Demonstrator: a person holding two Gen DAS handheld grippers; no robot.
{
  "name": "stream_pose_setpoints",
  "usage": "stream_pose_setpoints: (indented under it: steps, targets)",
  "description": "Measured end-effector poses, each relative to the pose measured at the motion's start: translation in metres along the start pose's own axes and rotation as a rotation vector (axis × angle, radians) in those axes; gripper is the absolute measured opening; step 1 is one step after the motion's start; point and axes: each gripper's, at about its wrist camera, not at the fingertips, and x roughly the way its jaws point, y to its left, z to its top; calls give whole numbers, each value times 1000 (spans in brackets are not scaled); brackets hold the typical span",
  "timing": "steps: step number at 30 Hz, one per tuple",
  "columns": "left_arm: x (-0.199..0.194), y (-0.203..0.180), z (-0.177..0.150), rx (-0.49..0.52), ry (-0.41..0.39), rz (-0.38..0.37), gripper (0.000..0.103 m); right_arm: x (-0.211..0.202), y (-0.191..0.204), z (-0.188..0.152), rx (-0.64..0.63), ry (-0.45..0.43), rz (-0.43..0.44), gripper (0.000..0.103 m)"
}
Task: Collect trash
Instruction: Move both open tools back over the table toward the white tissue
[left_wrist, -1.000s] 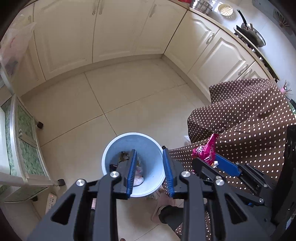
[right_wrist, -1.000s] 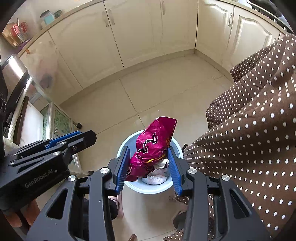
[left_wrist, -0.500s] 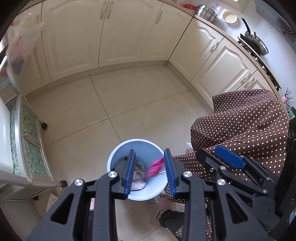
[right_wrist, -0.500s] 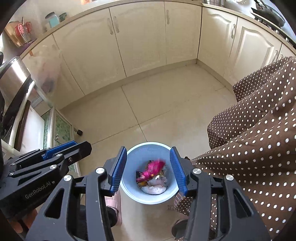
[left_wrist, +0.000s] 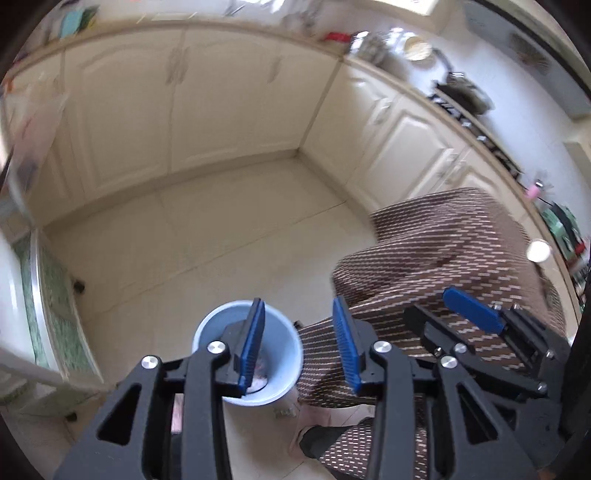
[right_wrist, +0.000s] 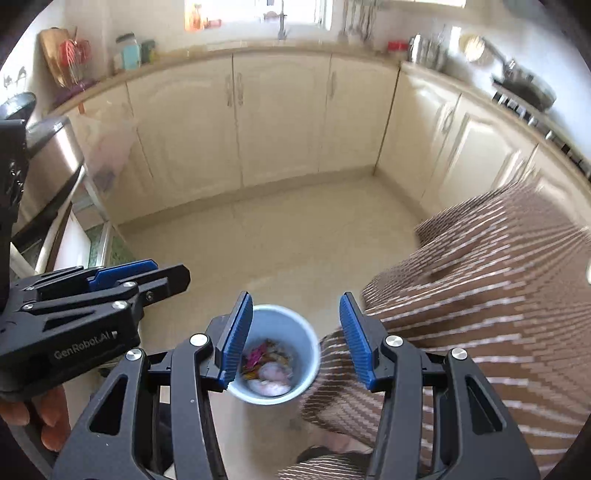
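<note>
We hold both grippers over a pale blue bin (right_wrist: 275, 354) that stands on the tiled floor (right_wrist: 295, 240) low in the middle of each frame. Our right gripper (right_wrist: 295, 338) has its blue fingers (right_wrist: 234, 339) spread wide apart with nothing between them, and the bin shows in the gap. Inside the bin lies the trash (right_wrist: 267, 365): a pink wrapper, some pale crumpled pieces and darker scraps, all somewhat blurred. Our left gripper (left_wrist: 299, 341) is likewise spread and empty, its left finger crossing in front of the bin (left_wrist: 280, 343). In the right wrist view the left gripper (right_wrist: 140, 275) shows side-on at the left edge. A brown dotted skirt (right_wrist: 480, 295) fills the right side, touching the bin's rim in the picture. Cream cabinets (right_wrist: 280, 118) line the upper half.
</note>
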Motion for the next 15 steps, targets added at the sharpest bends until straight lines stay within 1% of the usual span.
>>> stream_pose_setpoints:
  steps: [2,4,6,7,10,13,15]
  targets:
    - [-16,-25,4,41,-32,-34,38,-29,-13,3,-6,-50,-36,47]
    - [-29,-50,8,84,-62,-56,43,-61,-32,3,-11,-99,-76,49]
    - [-39,-86,12,153,-91,-72,47,-86,-52,-2,-5,-131,-124,50]
    - [-41,-96,13,173,-94,-79,47,-97,-64,-5,4,-142,-144,50]
    - [-44,-153,14,269,-95,-133,48,-126,-105,-17,55,-164,-214,50]
    - [-38,-204,14,348,-75,-189,51,-148,-152,-34,134,-176,-281,51]
    - [-31,-248,11,434,-56,-212,51,-162,-188,-50,192,-180,-329,52]
